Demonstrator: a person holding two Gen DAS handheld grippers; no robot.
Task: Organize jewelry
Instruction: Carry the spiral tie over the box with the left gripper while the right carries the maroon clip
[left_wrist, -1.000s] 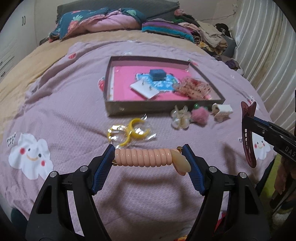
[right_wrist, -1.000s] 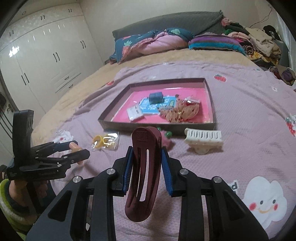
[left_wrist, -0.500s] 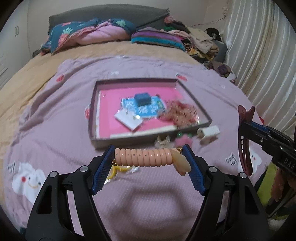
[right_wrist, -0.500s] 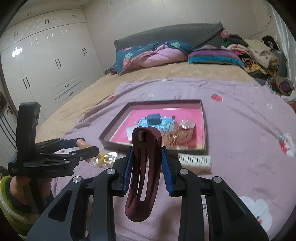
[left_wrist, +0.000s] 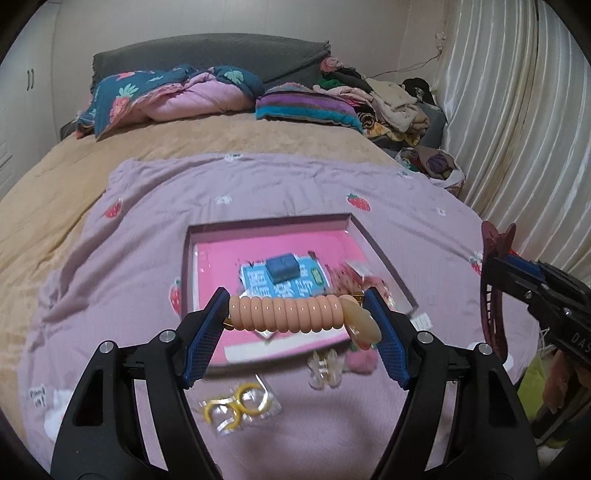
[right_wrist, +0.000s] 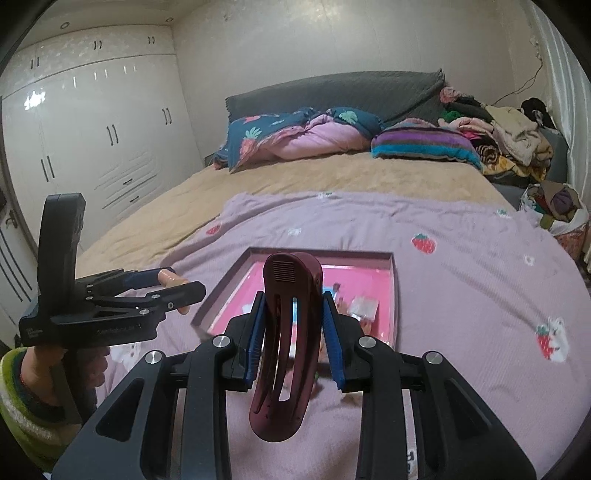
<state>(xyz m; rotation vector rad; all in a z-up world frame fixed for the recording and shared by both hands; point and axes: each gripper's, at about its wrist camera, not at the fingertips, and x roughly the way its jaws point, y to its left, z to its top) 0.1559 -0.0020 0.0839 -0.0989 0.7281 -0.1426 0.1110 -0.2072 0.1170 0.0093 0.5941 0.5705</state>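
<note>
The left tongs (left_wrist: 297, 317) grasp a peach spiral hair tie (left_wrist: 286, 314), stretched crosswise between the blue pads. The right tongs (right_wrist: 293, 334) clench a dark red hair clip (right_wrist: 286, 347), held upright with its lower end hanging below the pads. Ahead of both tongs a shallow pink-lined tray (right_wrist: 395, 291) lies on the lilac blanket (left_wrist: 147, 229) of the bed. Below the left tongs, short of the tray, lie bagged yellow rings (left_wrist: 236, 404), a clear claw clip (left_wrist: 325, 369) and a pink pompom (left_wrist: 362, 363).

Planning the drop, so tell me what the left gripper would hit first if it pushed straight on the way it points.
Probably the pink tray: the left gripper, shut on the peach coil hair tie, aims down at its near part, around the blue card. Depth is unclear.
</note>
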